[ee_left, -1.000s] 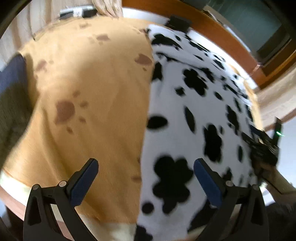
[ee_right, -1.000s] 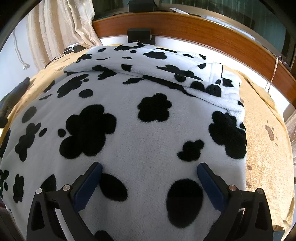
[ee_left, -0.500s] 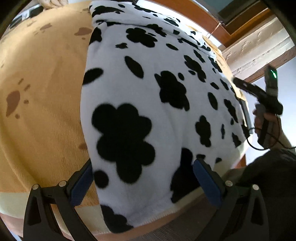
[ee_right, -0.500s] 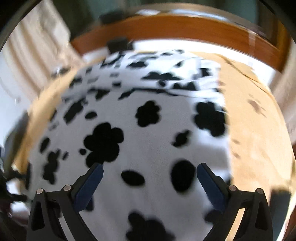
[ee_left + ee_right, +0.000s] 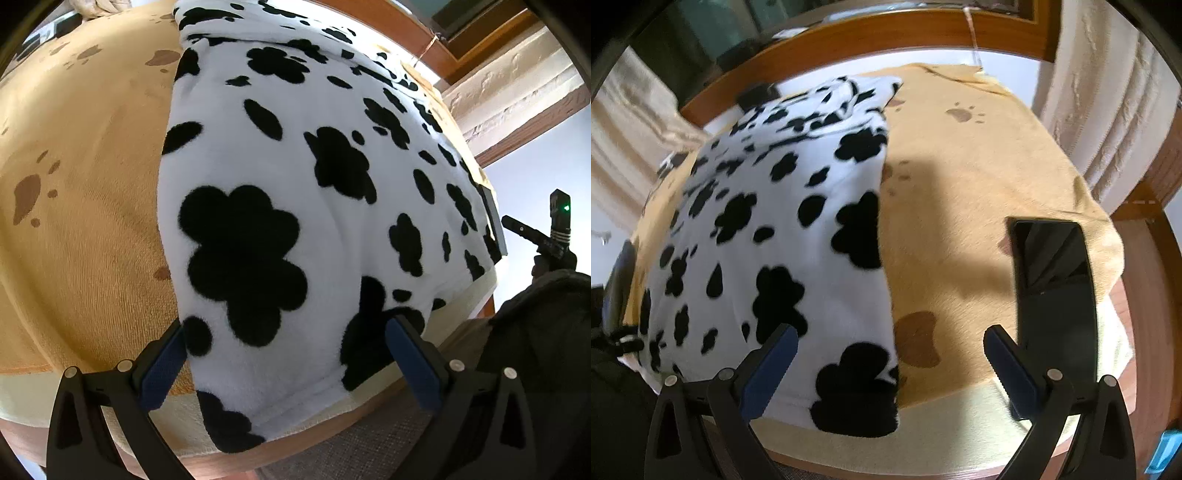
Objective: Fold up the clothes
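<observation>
The fleece (image 5: 295, 177), white with black blotches, lies spread lengthwise on the bed (image 5: 979, 206), over a tan cover printed with paw marks. Its near hem hangs just over the foot edge of the bed. At the far end the cloth appears doubled back on itself, with a band of layered fabric visible in the right wrist view; whether this is a finished fold or loose bunching cannot be told. The long side edges run fairly straight, which suggests the garment has been laid out or folded once lengthwise. No compact stack is present, so in my judgement the task is at an early to middle stage: further folds, at least one across the length, remain. Left tongs (image 5: 284, 354) are apart, straddling the near left part of the hem, with nothing clamped. Right tongs (image 5: 890, 363) are likewise apart and empty, placed over the near right corner of the fleece and the bare cover beside it. A phone (image 5: 1052, 273) lies on the cover to the right, well clear of the fleece. The position of both tongs at the hem suggests a two-corner pick-up is next.
</observation>
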A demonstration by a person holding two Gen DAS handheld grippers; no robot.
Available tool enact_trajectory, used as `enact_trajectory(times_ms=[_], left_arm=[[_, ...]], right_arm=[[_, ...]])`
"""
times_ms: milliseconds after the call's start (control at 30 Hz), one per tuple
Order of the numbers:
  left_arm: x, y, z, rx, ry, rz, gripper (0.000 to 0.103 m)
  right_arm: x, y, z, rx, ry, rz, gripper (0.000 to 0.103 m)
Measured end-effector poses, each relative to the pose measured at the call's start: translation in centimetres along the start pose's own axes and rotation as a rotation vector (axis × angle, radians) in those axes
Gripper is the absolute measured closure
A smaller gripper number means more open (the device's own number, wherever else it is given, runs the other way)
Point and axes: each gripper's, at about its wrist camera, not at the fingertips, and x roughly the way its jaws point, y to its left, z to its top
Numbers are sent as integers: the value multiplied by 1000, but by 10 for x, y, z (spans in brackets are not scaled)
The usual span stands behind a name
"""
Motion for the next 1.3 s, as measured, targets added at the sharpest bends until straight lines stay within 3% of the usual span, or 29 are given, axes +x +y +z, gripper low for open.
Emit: enact_trajectory(times_ms=[167, 233, 300, 700, 767, 867, 933, 1000, 1033, 1100, 1167, 1300], left_arm=[[-1, 1, -3, -39, -26, 17, 0], [-2, 1, -4, -50, -40, 24, 0], [-2, 0, -5, -56, -51, 30, 0], [0, -1, -9, -78, -90, 67, 1], [1, -2, -8, -73, -84, 78, 1], [3, -5, -7, -66, -57, 86, 1], [2, -6, -6, -77, -41, 79, 6], [-2, -4, -6, -103, -31, 81, 30], [-4, 0, -6, -131, -30, 87, 36], [-10, 7, -6, -189, -29, 94, 63], [-15, 17, -9, -256, -40, 71, 71], [-16, 23, -14, -292, -48, 47, 71]], right_arm=[[13, 0, -7, -4, 37, 27, 9], [20, 0, -9, -13, 63, 33, 30], [26, -1, -13, -12, 86, 47, 45], [27, 5, -27, -53, 146, 119, 57], [27, 5, -27, -47, 152, 134, 64], [28, 4, -27, -33, 164, 161, 83], [27, 3, -26, -12, 170, 183, 87], [24, 3, -24, 1, 171, 215, 89], [21, 3, -22, 7, 167, 237, 89], [14, 2, -17, 24, 154, 278, 90], [8, 1, -12, 39, 137, 317, 90], [1, 5, -2, 9, 115, 346, 90]])
